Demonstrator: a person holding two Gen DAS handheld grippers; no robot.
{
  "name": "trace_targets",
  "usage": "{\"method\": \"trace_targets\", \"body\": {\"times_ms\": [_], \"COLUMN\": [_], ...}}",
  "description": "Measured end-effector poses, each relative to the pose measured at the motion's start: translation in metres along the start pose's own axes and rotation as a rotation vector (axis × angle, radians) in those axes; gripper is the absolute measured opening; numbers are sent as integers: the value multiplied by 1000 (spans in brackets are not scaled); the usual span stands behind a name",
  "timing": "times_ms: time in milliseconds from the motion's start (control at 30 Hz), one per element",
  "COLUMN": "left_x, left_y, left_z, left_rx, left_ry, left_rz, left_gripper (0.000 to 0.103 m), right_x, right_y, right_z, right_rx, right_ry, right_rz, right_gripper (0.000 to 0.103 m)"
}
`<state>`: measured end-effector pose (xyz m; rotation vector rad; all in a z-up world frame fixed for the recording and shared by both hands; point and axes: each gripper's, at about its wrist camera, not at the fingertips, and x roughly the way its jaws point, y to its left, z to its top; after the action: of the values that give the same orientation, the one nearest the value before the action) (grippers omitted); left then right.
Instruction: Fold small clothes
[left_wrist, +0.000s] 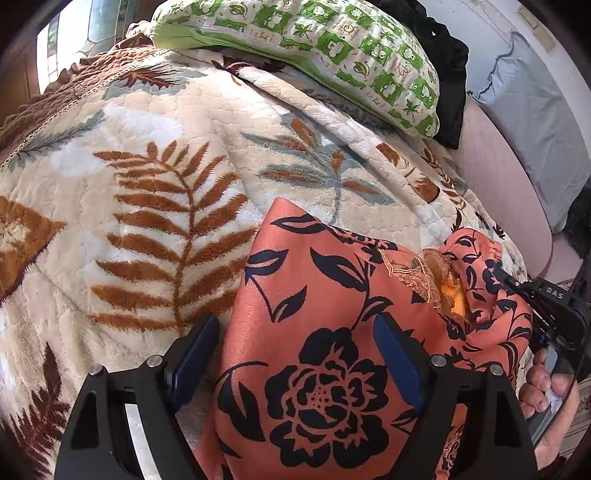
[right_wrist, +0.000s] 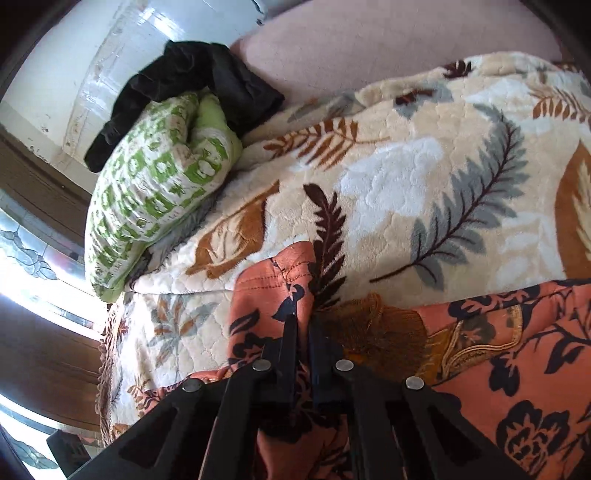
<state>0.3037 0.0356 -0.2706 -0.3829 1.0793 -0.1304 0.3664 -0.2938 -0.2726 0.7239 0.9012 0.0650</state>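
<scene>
The right gripper is pinching a raised fold of the coral floral garment lying on the leaf-patterned blanket, while the left gripper is hanging spread wide over the garment's near left part, pads not pressing it.

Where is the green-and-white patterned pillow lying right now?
The green-and-white patterned pillow lies at the bed's far end on the leaf-print blanket, beside a black cloth.
</scene>
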Motion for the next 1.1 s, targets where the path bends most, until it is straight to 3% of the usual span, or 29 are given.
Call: {"method": "trace_targets", "body": {"times_ms": [167,367,433,500,600,667,700,733,800,833,867,1000,1067,1100], "left_x": [-3,-5,-6,-7,-9,-11,-10,-9,-7,-6,-5,-3,-2,-2], "left_y": [3,5,3,1,-4,-7,-9,-9,-11,-11,-11,-11,-13,-15], "left_z": [0,-3,-4,-6,-8,-10,-11,-12,-12,-12,-12,-9,-9,-10], "left_rx": [-13,-16,-1,19,44,63,68,71,77,80,79,77,87,94], "left_ry": [-5,-19,-27,-38,-58,-68,-67,-63,-55,-54,-54,-55,-56,-54], "left_rz": [-4,16,32,54,74,79,80,79,81,87,92,99,104,102], "left_gripper": [86,86,86,86,86,86,86,86,86,86,86,86,86,86], "right_x": [-78,-168,-174,-169,-159,-159,-160,-162,-159,-154,-149,-134,-117,-108], "right_y": [-8,-68,-93,-121,-153,-157,-151,-143,-130,-130,-132,-133,-125,-124], "right_z": [-4,-34,-49,-67,-90,-91,-86,-79,-64,-56,-49,-33,-25,-22], "right_rx": [23,140,148,187,269,291,266,213,111,96,104,98,62,51], "right_ry": [-166,-285,-270,-202,-91,-85,-103,-130,-170,-158,-150,-152,-112,-81], "right_rz": [7,-49,-111,-154,-114,-66,-91,-140,-192,-196,-184,-110,-108,-151], "right_gripper": [5,5,5,5,9,9,9,13,38,76,87,77,48,45]}}
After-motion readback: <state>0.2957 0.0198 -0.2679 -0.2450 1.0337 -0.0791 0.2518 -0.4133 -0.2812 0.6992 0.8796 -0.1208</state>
